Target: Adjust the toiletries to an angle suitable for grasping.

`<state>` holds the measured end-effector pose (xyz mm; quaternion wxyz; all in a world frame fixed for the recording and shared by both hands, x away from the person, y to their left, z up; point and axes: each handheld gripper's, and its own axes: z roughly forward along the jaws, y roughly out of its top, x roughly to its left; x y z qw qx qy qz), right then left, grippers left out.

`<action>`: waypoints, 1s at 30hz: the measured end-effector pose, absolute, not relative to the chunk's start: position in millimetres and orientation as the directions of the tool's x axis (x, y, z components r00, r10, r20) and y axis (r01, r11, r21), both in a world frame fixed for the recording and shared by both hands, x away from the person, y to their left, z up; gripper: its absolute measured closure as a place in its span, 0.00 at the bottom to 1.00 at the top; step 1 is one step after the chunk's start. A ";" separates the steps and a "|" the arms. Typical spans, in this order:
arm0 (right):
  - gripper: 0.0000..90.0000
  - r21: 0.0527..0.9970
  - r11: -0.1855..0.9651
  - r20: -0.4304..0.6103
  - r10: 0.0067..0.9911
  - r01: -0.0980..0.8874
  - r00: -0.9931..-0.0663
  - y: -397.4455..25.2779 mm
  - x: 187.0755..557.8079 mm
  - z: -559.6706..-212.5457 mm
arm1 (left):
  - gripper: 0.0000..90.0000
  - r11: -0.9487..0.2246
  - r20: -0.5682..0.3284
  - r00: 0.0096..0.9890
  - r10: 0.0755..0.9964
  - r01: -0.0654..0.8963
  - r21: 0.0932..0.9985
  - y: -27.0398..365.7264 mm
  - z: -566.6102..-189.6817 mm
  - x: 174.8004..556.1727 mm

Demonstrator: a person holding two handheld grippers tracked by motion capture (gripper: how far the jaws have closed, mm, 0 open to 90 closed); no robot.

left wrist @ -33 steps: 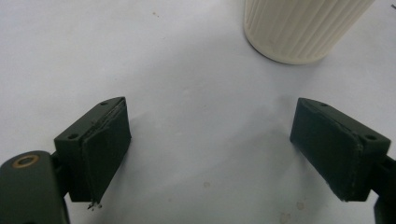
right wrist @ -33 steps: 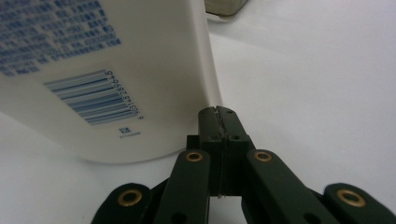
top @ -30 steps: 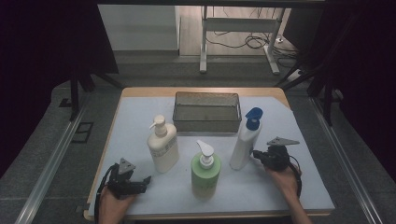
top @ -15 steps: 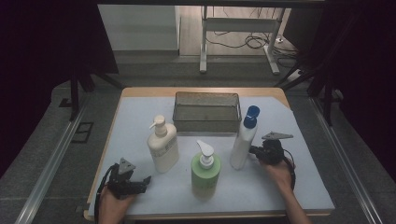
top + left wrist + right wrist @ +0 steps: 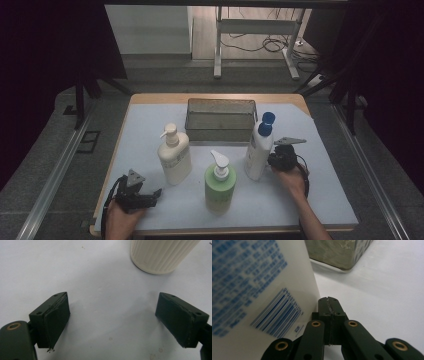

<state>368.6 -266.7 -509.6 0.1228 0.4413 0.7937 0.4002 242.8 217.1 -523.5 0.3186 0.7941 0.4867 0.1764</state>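
Note:
A white bottle with a blue cap (image 5: 260,147) stands right of centre on the white mat. My right gripper (image 5: 272,160) is shut with nothing in it, its tip at the bottle's right side. In the right gripper view the closed jaws (image 5: 329,306) sit just beside the white bottle's printed label (image 5: 262,290); I cannot tell if they touch it. My left gripper (image 5: 154,194) rests near the front left edge, open. In the left gripper view its jaws (image 5: 120,320) stand wide apart over bare mat, with the ribbed base of a cream pump bottle (image 5: 160,255) ahead.
A grey mesh basket (image 5: 220,117) stands at the back centre, and its corner (image 5: 339,252) appears beyond the white bottle. The cream pump bottle (image 5: 174,155) is left of centre. A green pump bottle (image 5: 220,182) stands in front, between the two hands.
My right gripper has moved left, up to the side of the white bottle. The left gripper has stayed in place.

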 end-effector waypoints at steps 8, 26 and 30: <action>0.99 0.752 0.293 0.149 0.797 0.590 -0.586 -280.1 348.8 -501.1 | 0.14 -0.325 -0.028 0.465 0.885 0.660 0.677 217.1 -523.5 242.8; 0.99 0.761 0.338 0.145 0.743 0.554 -0.653 -289.5 291.1 -489.6 | 0.14 -0.325 -0.028 0.465 0.885 0.660 0.677 217.1 -523.5 242.7; 0.99 0.763 0.336 0.156 0.733 0.552 -0.662 -285.3 282.8 -488.7 | 0.14 -0.325 -0.028 0.464 0.885 0.660 0.677 217.0 -523.5 242.7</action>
